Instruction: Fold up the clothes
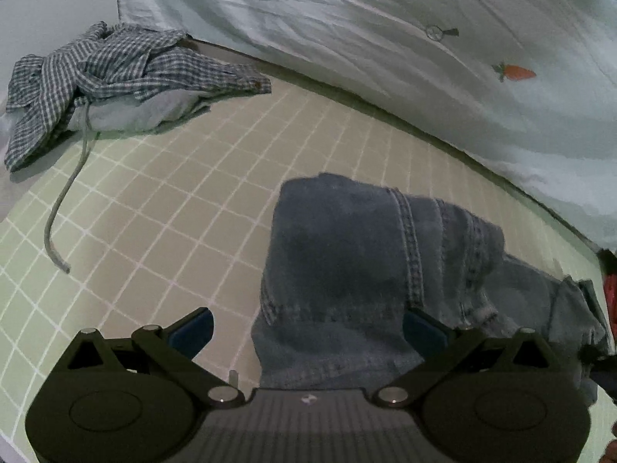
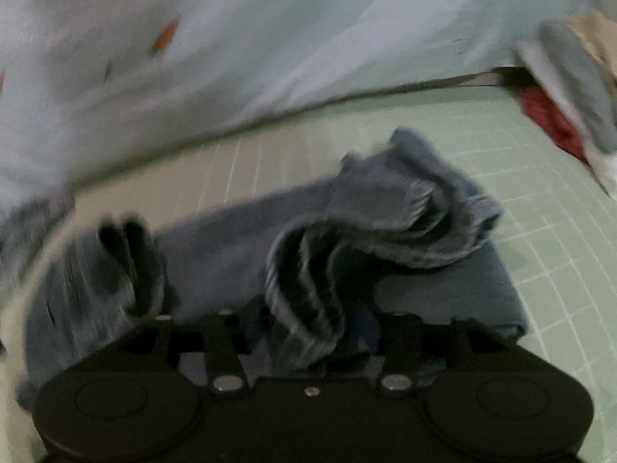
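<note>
Blue denim jeans (image 1: pixel 347 254) lie folded on the green grid mat (image 1: pixel 173 200). My left gripper (image 1: pixel 308 328) is open, its blue pads spread wide over the near left edge of the jeans, holding nothing. In the blurred right wrist view my right gripper (image 2: pixel 308 332) is shut on a bunched frayed end of the jeans (image 2: pixel 308 301), lifted off the flat part of the jeans (image 2: pixel 231 239) on the mat (image 2: pixel 540 231).
A crumpled checked shirt (image 1: pixel 115 73) on a pale garment with a grey drawstring (image 1: pixel 65 200) lies at the mat's far left. A pale sheet with carrot prints (image 1: pixel 385 38) borders the back. Red and grey clothes (image 2: pixel 559 115) lie at the right.
</note>
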The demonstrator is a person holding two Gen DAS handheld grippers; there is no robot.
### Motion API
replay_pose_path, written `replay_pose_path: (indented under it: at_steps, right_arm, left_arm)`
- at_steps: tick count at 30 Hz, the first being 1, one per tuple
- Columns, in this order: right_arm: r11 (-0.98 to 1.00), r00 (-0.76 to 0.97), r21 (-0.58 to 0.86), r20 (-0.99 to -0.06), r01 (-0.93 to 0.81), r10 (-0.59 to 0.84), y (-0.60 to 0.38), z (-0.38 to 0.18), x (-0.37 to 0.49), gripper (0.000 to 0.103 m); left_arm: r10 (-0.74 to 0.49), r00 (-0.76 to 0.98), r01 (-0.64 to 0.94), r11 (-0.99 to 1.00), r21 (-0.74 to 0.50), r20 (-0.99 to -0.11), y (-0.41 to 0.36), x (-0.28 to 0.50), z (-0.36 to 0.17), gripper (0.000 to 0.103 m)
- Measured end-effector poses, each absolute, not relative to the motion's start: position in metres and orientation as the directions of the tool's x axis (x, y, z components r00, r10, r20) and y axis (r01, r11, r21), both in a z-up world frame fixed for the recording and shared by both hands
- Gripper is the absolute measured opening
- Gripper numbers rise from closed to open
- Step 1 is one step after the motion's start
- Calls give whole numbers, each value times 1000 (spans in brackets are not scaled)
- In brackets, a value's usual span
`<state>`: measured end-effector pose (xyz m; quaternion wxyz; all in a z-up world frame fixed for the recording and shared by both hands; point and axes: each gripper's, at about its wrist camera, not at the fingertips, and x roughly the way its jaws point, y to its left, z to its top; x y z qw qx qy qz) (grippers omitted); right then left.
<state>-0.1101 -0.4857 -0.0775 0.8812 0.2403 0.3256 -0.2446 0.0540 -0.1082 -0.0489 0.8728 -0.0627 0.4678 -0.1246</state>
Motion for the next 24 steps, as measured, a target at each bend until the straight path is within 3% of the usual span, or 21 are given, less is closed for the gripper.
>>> replay_pose_path:
  at_steps: [2,6,13,15,16,20,24]
  right_arm:
    - [698,688,335,-656,633,-309,-499,-74,-118,79]
    - [537,649,420,-672,731,-357,-542,-84,-116,79]
    - [455,553,360,-716,815,-425,-583,-101,-98,83]
    - [496,580,360,-700,790,-416,-587,-99,-89,67]
    - [520,595,360,-694,774,-405,-587,-97,-84,37]
    - [655,636,296,-678,695,-368,-566,-82,-51,31]
    - [750,730,364,-646,552,-223,-533,-72,-18,32]
  left_arm:
    - [-274,532,148,962,-231,-801,-109,64,-51,103]
    - [-265,519,142,964,-224,-813,-118,82,-59,103]
    - [-247,470,147,968,-201,-848,-128,93,-75,103]
    - [-239,456,134,971,-199,-857,-128,94,-80,103]
    - [-236,450,126,972,-200,-861,-127,95,-82,103]
    - [-232,437,112,973,-204,-869,-125,96,-87,103]
    - [-236,443,123,972,-202,-865,-127,95,-84,103]
